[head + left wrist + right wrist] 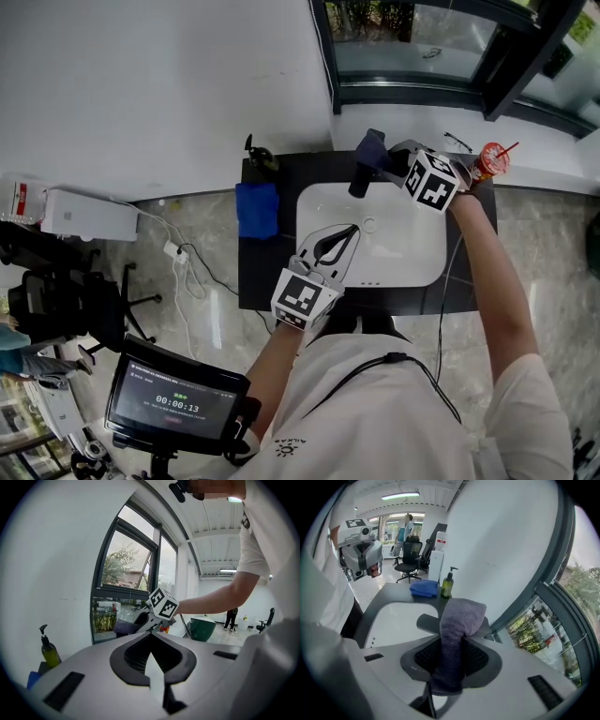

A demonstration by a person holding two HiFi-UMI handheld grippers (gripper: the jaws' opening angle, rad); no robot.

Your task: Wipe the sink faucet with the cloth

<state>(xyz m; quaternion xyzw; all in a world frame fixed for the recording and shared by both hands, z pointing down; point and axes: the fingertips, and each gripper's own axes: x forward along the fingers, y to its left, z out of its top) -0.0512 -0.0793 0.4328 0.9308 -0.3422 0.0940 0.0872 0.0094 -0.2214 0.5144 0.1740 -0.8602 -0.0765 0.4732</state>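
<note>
**Cloth [458,616] on the faucet [427,622]**

The right gripper [452,644] is clamped on the purple cloth, whose free fold lies over the dark faucet behind the white sink [412,258], seemingly touching. Press the fold down and draw it along the faucet with a firm clamp. The left gripper [151,638], tips together and empty, hangs above the sink.
</note>
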